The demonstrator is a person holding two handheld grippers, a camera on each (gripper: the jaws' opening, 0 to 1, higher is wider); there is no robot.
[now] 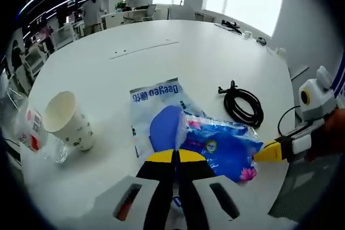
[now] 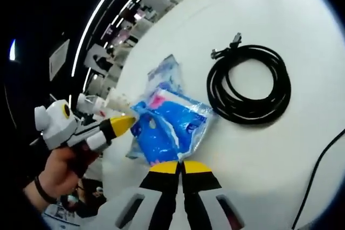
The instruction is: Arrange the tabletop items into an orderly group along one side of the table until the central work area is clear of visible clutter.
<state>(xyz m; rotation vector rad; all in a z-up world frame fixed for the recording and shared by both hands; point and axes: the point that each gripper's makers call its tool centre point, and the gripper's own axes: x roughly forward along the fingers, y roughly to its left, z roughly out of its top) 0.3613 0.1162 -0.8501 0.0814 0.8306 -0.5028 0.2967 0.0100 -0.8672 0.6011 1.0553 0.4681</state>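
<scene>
A bright open office with tall windows lies behind a broad white round table [image 1: 161, 52]. Near its close edge lie two plastic packets, one on the other. The blue packet [image 1: 223, 146], printed with pink flowers, lies on top with its long axis running across the left gripper view, from the left gripper [image 1: 176, 157] toward the right gripper [image 1: 265, 154]. Under it is a paler white and blue packet [image 1: 153, 98], its long axis pointing away across the table toward the windows. The left gripper's yellow-tipped jaws are pressed together on the near edge of the blue packet. In the right gripper view the right gripper [image 2: 180, 166] likewise has its jaws together, pinching the blue packet's other end, with a person's hand [image 2: 56, 173] holding the left gripper opposite. Just beyond the packets lies a coiled black cable [image 1: 243, 106], apart from them. Well to the left a white paper cup [image 1: 69, 121] lies tipped against a clear plastic bottle [image 1: 35, 133] with a red label.
</scene>
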